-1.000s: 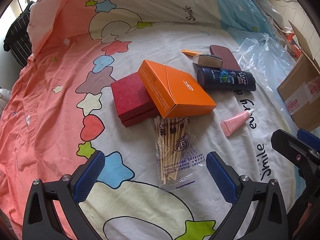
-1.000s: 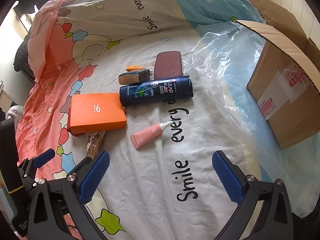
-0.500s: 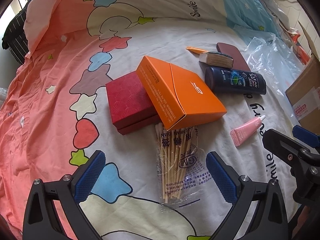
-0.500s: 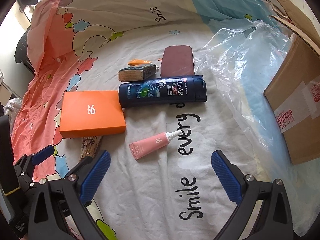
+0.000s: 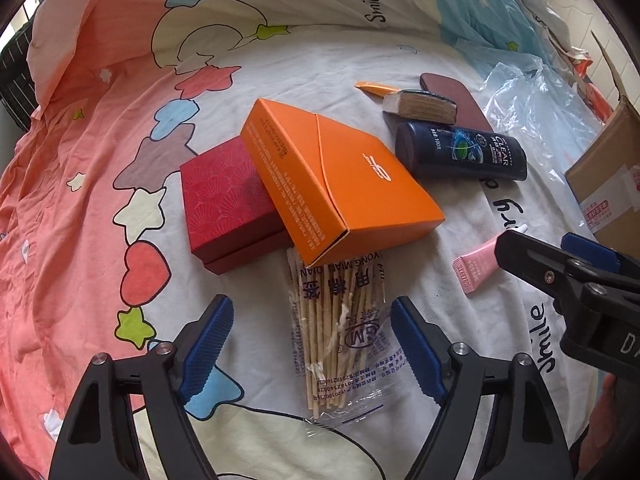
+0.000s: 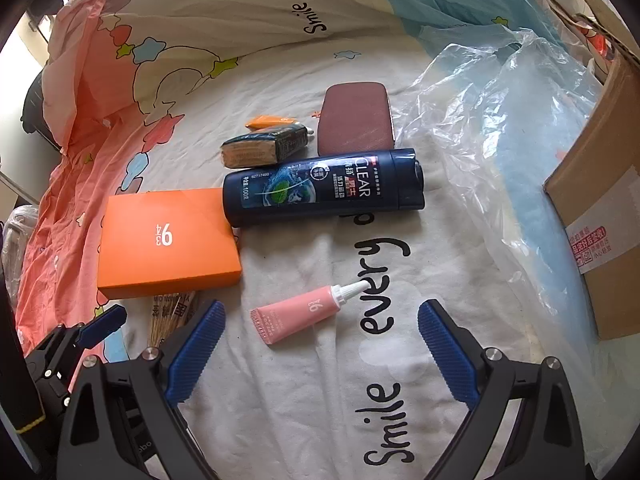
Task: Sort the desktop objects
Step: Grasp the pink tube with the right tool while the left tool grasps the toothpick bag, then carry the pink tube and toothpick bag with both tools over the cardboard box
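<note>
Objects lie on a patterned bedsheet. An orange box [image 5: 340, 188] leans on a red box [image 5: 228, 204] and covers the top of a clear bag of cotton swabs [image 5: 344, 320]. My left gripper [image 5: 312, 344] is open and empty, its pads either side of the bag. My right gripper [image 6: 320, 344] is open and empty just before a pink tube [image 6: 304, 312], which also shows in the left wrist view [image 5: 476, 266]. Beyond lie a dark blue shampoo bottle [image 6: 324, 188], a small book [image 6: 264, 148], a maroon case [image 6: 356, 120] and an orange tube [image 6: 272, 121].
A cardboard box [image 6: 604, 216] stands at the right with crumpled clear plastic [image 6: 500, 108] beside it. The sheet [image 5: 80, 240] rises in folds at the back and left. The right gripper's body [image 5: 580, 280] shows in the left wrist view.
Both grippers have moved forward and lower toward the objects. The left now straddles the swab bag; the right has come close to the pink tube. No object has moved.
</note>
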{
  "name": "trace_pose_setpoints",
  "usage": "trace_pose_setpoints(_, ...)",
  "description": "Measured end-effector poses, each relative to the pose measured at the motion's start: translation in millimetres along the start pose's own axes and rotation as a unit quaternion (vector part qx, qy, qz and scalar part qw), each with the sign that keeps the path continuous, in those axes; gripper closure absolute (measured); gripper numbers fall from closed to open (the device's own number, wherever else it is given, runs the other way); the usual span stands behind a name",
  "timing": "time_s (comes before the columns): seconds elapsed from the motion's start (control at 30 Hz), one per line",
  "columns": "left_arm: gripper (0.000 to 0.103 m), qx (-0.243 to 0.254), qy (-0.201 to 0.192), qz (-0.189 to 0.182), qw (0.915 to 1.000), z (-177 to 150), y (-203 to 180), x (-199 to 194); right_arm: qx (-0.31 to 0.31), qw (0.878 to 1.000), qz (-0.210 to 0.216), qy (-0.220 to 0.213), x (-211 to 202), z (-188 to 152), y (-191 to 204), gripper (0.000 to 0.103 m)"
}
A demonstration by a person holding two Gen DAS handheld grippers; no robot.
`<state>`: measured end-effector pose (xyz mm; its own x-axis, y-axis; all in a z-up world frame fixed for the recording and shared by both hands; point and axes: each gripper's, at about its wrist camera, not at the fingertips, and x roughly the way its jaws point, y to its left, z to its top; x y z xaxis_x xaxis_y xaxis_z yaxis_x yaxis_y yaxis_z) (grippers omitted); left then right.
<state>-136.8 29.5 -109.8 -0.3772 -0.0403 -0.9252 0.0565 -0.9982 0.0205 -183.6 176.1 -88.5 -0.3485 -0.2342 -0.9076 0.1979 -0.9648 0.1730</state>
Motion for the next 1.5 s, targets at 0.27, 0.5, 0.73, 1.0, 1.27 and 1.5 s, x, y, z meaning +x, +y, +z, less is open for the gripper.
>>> trace_pose_setpoints(0.27,0.070,0.014,0.008,-0.024,0.9996,0.7,-1.5,3.3,0.007,1.000,0.005,0.017,17.9,5.5,-1.9,0.030)
trace_pose_setpoints(0.5,0.081,0.024,0.006,-0.028,0.9993,1.3,2.7,2.1,-0.003,1.000,0.006,0.029,24.9,3.7,1.2,0.064)
trace_pose_setpoints(0.73,0.082,0.030,0.006,-0.025,0.9992,2.1,2.3,-0.9,0.002,1.000,0.020,0.015,11.7,3.1,0.3,0.076)
trace_pose_setpoints(1.0,0.082,0.028,0.005,-0.027,0.9992,1.8,3.5,-7.7,0.002,0.999,0.037,0.007,-5.8,-3.2,2.0,0.083)
trace_pose_setpoints(1.27,0.084,0.027,0.001,-0.032,0.9991,1.9,4.5,-16.1,-0.013,0.999,0.035,-0.003,-18.4,-9.8,10.4,0.086)
trace_pose_setpoints(1.5,0.084,0.029,-0.003,-0.039,0.9988,2.1,4.8,-26.1,-0.020,0.999,0.026,-0.017,-36.5,-16.4,12.8,0.088)
